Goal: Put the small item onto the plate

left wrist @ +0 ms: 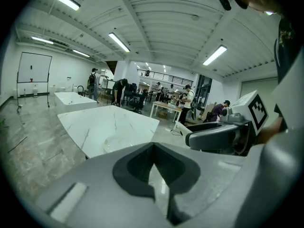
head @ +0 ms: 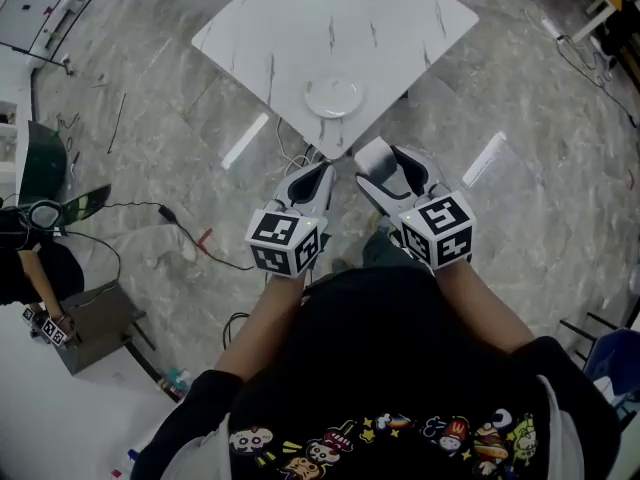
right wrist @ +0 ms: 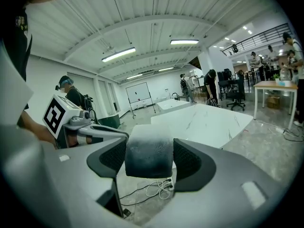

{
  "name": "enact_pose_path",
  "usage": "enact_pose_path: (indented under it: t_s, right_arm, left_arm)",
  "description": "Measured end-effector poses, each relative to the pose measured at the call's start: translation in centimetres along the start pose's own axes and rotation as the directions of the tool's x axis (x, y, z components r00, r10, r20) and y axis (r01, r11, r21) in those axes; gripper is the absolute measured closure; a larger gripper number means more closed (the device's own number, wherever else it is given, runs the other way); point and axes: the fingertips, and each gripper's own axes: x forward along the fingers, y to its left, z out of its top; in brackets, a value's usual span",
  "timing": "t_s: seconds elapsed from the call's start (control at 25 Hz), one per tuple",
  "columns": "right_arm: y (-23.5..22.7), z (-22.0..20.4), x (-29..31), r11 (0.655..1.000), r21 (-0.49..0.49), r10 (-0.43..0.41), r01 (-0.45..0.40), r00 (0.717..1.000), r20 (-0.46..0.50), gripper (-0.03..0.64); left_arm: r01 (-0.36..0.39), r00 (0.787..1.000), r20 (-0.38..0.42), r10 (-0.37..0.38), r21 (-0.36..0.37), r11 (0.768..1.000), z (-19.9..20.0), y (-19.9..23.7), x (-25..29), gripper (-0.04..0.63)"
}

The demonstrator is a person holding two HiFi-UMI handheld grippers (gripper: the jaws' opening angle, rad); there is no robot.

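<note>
A round white plate (head: 333,97) lies near the closest corner of the white marble table (head: 300,28); the left gripper view shows the plate (left wrist: 111,142) too. The small item (right wrist: 148,155) is a grey block, whitish on top. My right gripper (right wrist: 148,167) is shut on it, held in the air short of the table. In the head view the right gripper (head: 385,168) and the item (head: 372,155) sit below the plate. My left gripper (head: 316,175) hovers beside them, and the left gripper (left wrist: 154,167) has its jaws shut with nothing between them.
Cables (head: 190,236) and white strips (head: 245,140) lie on the grey floor around the table. A dark box (head: 95,323) stands at the left. More tables and several people fill the hall's far end (left wrist: 156,91). A blue chair (head: 610,358) is at the right.
</note>
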Motion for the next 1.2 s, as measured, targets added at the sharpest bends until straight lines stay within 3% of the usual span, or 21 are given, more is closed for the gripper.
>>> enact_pose_path:
  t_s: [0.24,0.48,1.2]
  right_arm:
    - [-5.3,0.4,2.3,1.000,0.002,0.028,-0.028,0.999,-0.021,0.282]
    - [-6.9,0.6,5.3,1.000,0.005,0.031,-0.031,0.998,-0.053,0.282]
    - [-11.1,-1.3,21.6,0.996,-0.032,-0.092,0.087,0.975,-0.204,0.282]
  left_arm:
    - [-0.035,0.999,-0.029,0.035,-0.017,0.999,0.7,0.8,4.8,0.595]
    - [-0.070,0.997,-0.040,0.069,-0.026,0.997,1.1,3.5,7.5,0.595]
    - [-0.044,0.994,-0.105,0.036,-0.068,0.997,-0.7,16.5,15.5,0.595]
